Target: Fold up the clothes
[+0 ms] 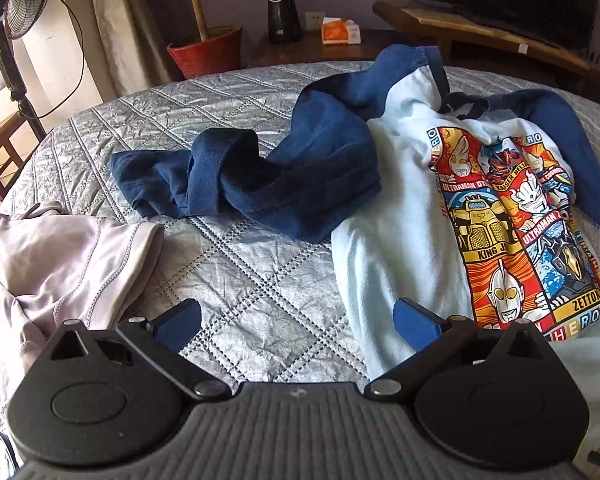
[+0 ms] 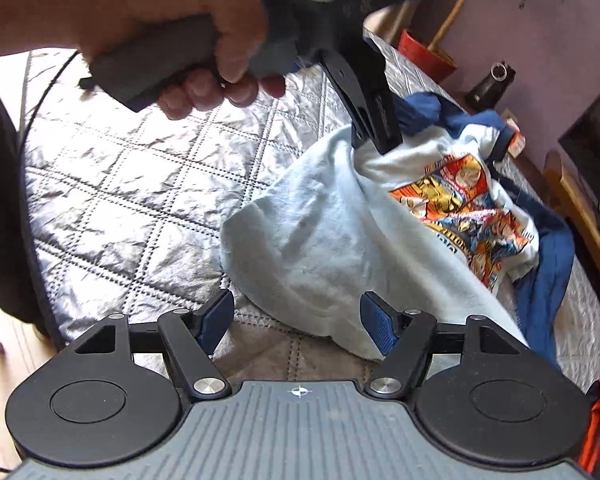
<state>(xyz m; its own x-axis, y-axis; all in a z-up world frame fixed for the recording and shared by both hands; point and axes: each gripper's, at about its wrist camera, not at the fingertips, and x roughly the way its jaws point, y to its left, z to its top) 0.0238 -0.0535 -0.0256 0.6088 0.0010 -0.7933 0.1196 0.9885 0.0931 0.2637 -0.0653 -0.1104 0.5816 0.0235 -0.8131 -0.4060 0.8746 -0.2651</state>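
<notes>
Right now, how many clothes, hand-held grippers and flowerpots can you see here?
Clothes: 2, the printed shirt and the pale garment; the navy bundle may be the shirt's sleeve, so it is not counted.
Grippers: 2, the left gripper and the right gripper.
Flowerpots: 1, the red flowerpot.
Total: 5

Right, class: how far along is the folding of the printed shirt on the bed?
Done: nothing looks folded. The printed shirt lies rumpled, with navy fabric bunched beside it.
In hand: both grippers are at its pale body, the right gripper and left gripper open.
Left: flatten and fold it, then probably the grey garment.
</notes>
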